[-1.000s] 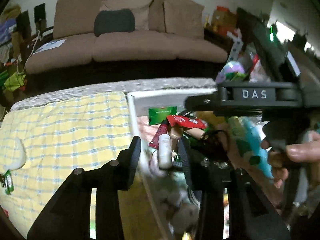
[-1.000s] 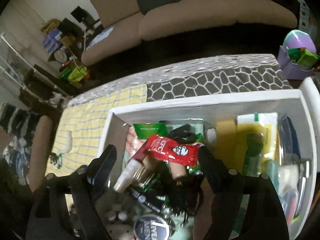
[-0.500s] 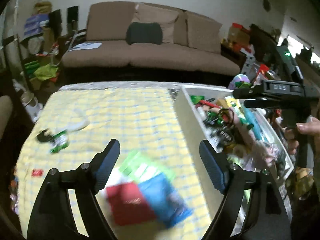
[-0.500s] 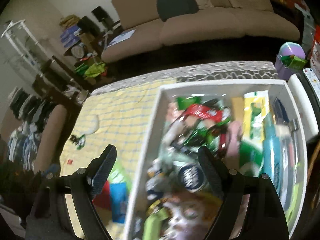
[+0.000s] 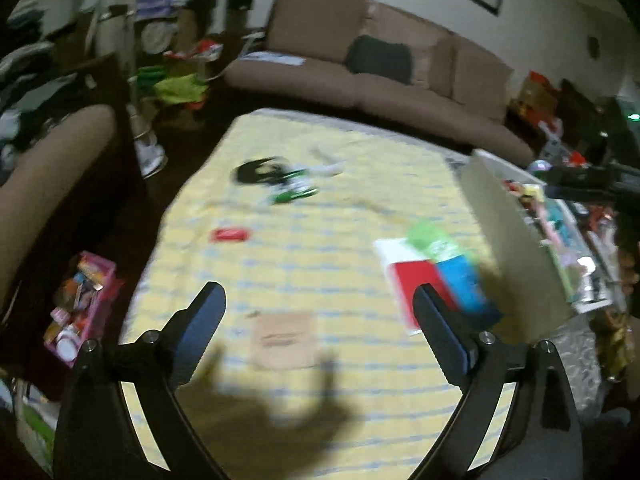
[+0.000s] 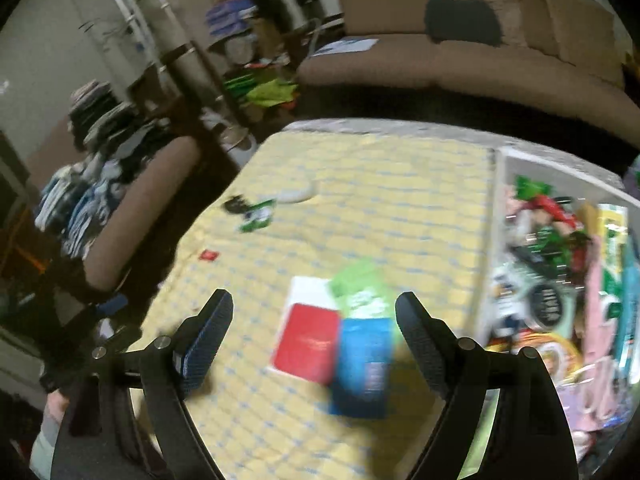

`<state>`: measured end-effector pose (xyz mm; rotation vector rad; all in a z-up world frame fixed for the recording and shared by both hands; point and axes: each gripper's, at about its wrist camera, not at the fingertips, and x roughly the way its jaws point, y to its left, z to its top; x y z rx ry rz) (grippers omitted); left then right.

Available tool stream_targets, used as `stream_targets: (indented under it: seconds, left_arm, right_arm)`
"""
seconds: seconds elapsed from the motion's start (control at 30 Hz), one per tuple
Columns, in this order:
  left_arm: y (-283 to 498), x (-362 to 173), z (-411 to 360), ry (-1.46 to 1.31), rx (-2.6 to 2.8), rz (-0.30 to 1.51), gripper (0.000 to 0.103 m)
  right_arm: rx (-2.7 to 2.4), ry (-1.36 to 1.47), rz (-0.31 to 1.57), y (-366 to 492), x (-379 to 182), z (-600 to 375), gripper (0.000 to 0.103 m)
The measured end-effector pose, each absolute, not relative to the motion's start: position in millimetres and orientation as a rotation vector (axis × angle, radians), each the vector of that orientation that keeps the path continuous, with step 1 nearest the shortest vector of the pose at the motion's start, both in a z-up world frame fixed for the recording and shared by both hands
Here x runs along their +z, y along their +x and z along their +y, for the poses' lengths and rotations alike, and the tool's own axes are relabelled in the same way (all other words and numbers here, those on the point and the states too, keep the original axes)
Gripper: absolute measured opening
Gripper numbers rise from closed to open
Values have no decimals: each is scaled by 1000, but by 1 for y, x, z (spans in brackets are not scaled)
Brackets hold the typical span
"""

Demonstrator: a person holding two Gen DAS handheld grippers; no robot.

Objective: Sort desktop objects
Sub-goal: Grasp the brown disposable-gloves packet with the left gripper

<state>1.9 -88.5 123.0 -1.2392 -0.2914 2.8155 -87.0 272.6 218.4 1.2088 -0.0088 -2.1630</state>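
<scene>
On the yellow checked cloth (image 5: 340, 208) lie a red card (image 5: 420, 280) on a white sheet, a blue packet (image 5: 464, 284), a green packet (image 5: 432, 240), a small red item (image 5: 230, 235), a brown card (image 5: 284, 340) and a black-and-green bundle (image 5: 276, 180). My left gripper (image 5: 320, 316) is open and empty above the cloth. My right gripper (image 6: 314, 320) is open and empty above the red card (image 6: 308, 340), blue packet (image 6: 364, 364) and green packet (image 6: 360, 288). The white box (image 6: 496, 184) full of items stands at the right.
A brown sofa (image 5: 380, 72) stands behind the table. A pink basket (image 5: 80, 300) of small things sits on the floor at the left. An armchair (image 6: 132, 216) with clothes is left of the table. The box wall (image 5: 508, 240) rises right of the packets.
Both grippers have pulled back from the white box and swung left over the cloth. The left gripper, narrow around a small tube inside the box a second ago, is now wide open and empty.
</scene>
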Motion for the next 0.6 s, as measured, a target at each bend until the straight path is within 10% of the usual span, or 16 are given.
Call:
stream_targets:
  seconds: [0.6]
  left_arm:
    - [-26, 16, -68, -1419, 2784, -101, 90]
  right_arm:
    - [-2010, 1288, 27, -59, 125, 166, 85]
